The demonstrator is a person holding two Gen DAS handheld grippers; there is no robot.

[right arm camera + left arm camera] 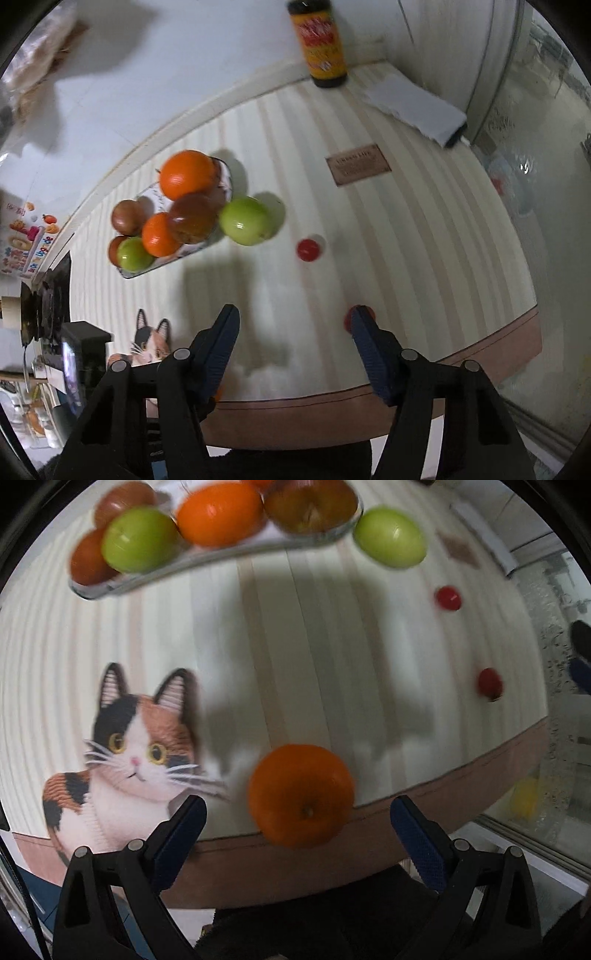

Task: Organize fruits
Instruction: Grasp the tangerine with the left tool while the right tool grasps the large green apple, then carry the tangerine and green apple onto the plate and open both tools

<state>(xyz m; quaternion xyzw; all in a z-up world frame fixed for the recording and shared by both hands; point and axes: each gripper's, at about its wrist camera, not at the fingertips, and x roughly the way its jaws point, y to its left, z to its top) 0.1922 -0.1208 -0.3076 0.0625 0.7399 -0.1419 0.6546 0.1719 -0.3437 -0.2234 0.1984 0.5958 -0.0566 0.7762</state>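
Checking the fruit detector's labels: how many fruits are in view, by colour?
Oranges: 3
Green apples: 2
Reddish-brown fruits: 3
Small red fruits: 2
Total: 10

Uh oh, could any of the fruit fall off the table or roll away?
Maybe. The orange sits right at the table's front edge, between the left gripper's open fingers, so a nudge could push it off. The small red fruit touches a finger of the right gripper and might roll away. The glass plate is piled high, so adding the green apple could topple something.
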